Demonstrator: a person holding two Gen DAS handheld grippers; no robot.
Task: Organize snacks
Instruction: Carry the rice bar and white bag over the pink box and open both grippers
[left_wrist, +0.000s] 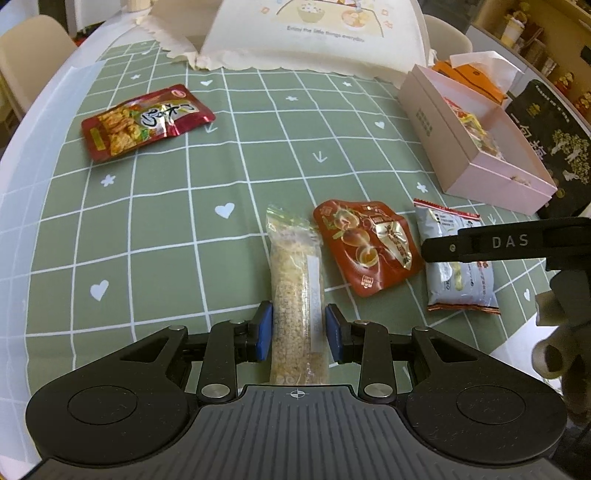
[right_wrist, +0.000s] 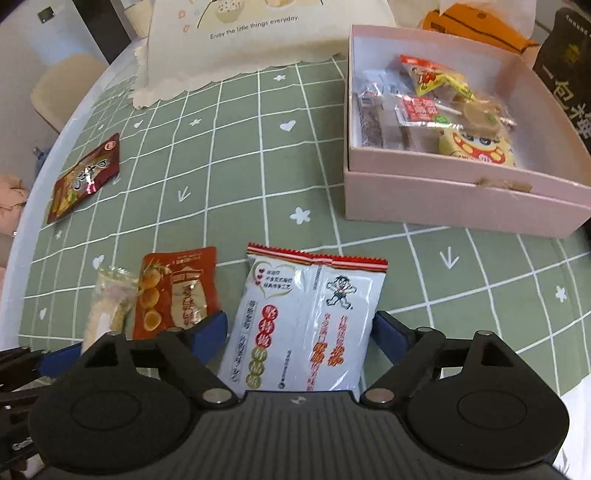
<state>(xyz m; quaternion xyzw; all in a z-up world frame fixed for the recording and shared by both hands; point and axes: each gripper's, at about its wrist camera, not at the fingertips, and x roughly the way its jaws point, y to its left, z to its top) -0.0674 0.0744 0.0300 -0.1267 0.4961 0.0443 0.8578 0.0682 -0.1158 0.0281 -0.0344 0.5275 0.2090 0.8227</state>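
Both grippers point down at the green checked tablecloth (left_wrist: 155, 229): the left gripper (left_wrist: 298, 332) has its blue pads closed in against the sides of a clear packet of grain bar (left_wrist: 297, 295), gripping it where it lies lengthwise between them, while the right gripper (right_wrist: 300, 332) stands spread wide around a white and silver snack packet (right_wrist: 306, 325), its pads set just off the packet's edges and not pressing it. Farthest back sits a large cream cloth cover (right_wrist: 258, 33) printed with bowls and a line of text. Ahead and to the right is the pink box (right_wrist: 461, 192), open on top, already holding several small wrapped snacks (right_wrist: 443, 110); a dark printed bag (right_wrist: 569, 66) stands beside it. Well apart on the left of the cloth lies a red snack pouch (left_wrist: 146, 122), flat and alone. Between the grain bar and the white packet lies an orange-red pouch with egg pictures (left_wrist: 369, 247), just beside both. From the left wrist view, the right tool's black finger (left_wrist: 509, 242) reaches over the white packet.
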